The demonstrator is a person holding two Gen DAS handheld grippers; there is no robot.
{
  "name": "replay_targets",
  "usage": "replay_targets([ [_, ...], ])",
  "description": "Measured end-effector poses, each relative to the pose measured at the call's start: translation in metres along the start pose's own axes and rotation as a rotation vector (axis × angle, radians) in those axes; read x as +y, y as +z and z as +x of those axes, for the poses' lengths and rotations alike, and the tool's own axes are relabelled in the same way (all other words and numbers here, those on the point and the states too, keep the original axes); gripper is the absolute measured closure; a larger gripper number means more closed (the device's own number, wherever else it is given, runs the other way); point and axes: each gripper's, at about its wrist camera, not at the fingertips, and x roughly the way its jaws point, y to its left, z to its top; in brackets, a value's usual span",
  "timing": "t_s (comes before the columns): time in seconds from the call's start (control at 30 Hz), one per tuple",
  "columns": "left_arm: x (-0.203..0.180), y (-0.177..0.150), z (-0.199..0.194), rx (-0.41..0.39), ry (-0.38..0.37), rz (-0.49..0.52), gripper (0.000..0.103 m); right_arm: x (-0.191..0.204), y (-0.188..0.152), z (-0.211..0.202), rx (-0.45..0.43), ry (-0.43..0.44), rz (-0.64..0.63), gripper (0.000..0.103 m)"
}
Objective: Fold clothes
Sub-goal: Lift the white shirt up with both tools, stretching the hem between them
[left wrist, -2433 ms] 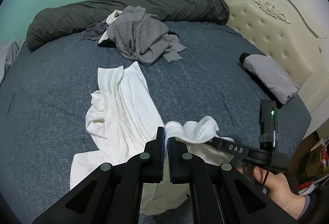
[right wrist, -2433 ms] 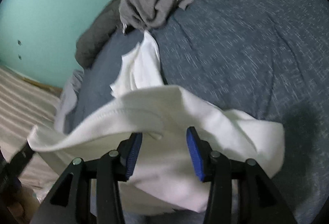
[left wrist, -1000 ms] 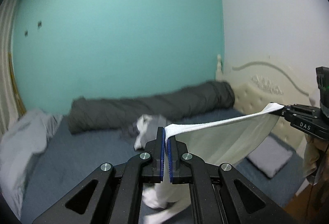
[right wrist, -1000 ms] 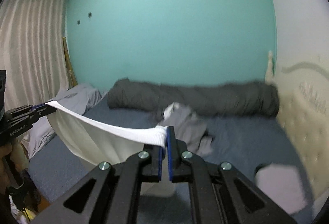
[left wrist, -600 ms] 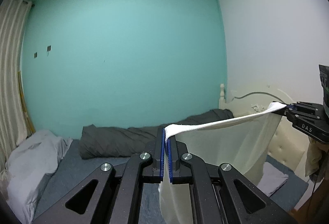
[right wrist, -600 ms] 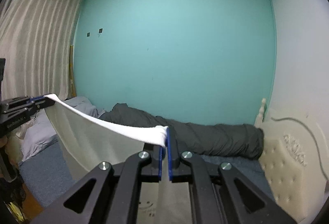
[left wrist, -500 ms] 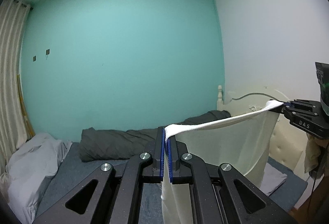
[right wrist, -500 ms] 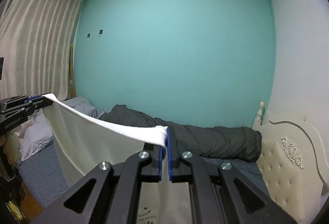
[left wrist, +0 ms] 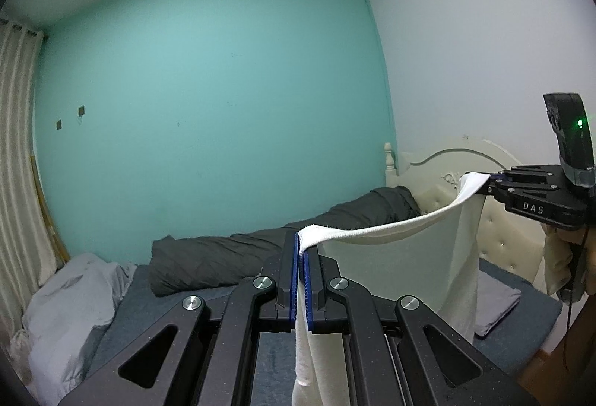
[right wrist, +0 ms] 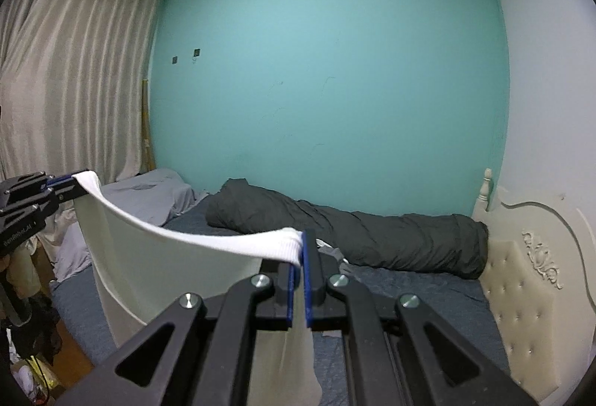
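Hanging in the air above the bed [left wrist: 193, 298], the white garment [left wrist: 402, 257] stretches by its ribbed edge between both tongs. The left gripper [left wrist: 301, 257] is clamped on one end, the right gripper [right wrist: 300, 257] on the other. Far behind lies a dark rolled duvet [right wrist: 354, 223], with the cream headboard [right wrist: 521, 257] at right.

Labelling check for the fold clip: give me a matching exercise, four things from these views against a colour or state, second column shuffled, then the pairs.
Things:
1. white garment
2. rolled duvet
3. headboard
4. left gripper

Colour or state:
A. cream, tufted
B. dark grey, lying along the teal wall
C. hanging in the air between both grippers
D. shut on a ribbed white edge

Pairs: 1-C, 2-B, 3-A, 4-D. The right gripper is clamped on the other end.
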Motion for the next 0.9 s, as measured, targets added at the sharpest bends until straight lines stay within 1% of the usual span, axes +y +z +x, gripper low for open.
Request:
replay_targets([
  [0.3, 0.013, 0.013, -0.041, -0.063, 0.035, -0.037, 0.101, 0.021, 0.024, -0.038, -0.068, 0.031, -0.039, 0.100],
  [0.53, 0.019, 0.020, -0.063, -0.097, 0.042, -0.051, 0.101, 0.028, 0.034, -0.058, -0.099, 0.024, -0.051, 0.100],
  [0.73, 0.023, 0.024, -0.072, -0.116, 0.046, -0.059, 0.101, 0.028, 0.041, -0.070, -0.120, 0.022, -0.062, 0.100],
  [0.83, 0.021, 0.024, -0.075, -0.117, 0.046, -0.059, 0.101, 0.026, 0.042, -0.068, -0.117, 0.017, -0.066, 0.100],
  [0.9, 0.020, 0.021, -0.069, -0.104, 0.042, -0.059, 0.101, 0.024, 0.040, -0.064, -0.104, 0.011, -0.065, 0.100],
])
